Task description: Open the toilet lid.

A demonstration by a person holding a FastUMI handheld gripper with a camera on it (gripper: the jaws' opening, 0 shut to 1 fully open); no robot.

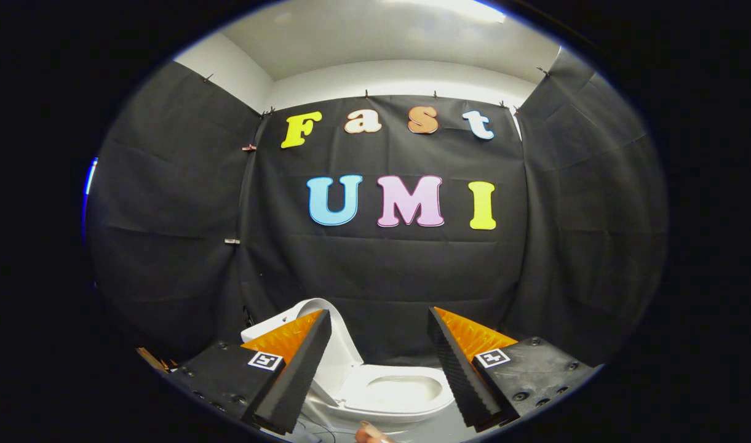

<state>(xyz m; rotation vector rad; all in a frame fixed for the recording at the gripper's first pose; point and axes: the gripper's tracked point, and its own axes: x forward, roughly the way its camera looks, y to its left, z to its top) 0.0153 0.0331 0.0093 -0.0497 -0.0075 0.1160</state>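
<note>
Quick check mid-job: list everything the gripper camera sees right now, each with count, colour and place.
toilet: one, white, on the floor low ahead, its open seat and bowl between the fingers.
toilet lid: one, white, already raised, standing up behind the left finger.
booth wall: black cloth on three sides, behind the toilet.
clips: several, small, pinning the cloth along its top edge and left seam.
room wall: white, above the cloth.
ceiling light: one, bright white, overhead.
hand: one, only a small part, below the toilet, between the fingers.
gripper: one, fingers spread wide, open, holding nothing, the toilet beyond them.
</note>
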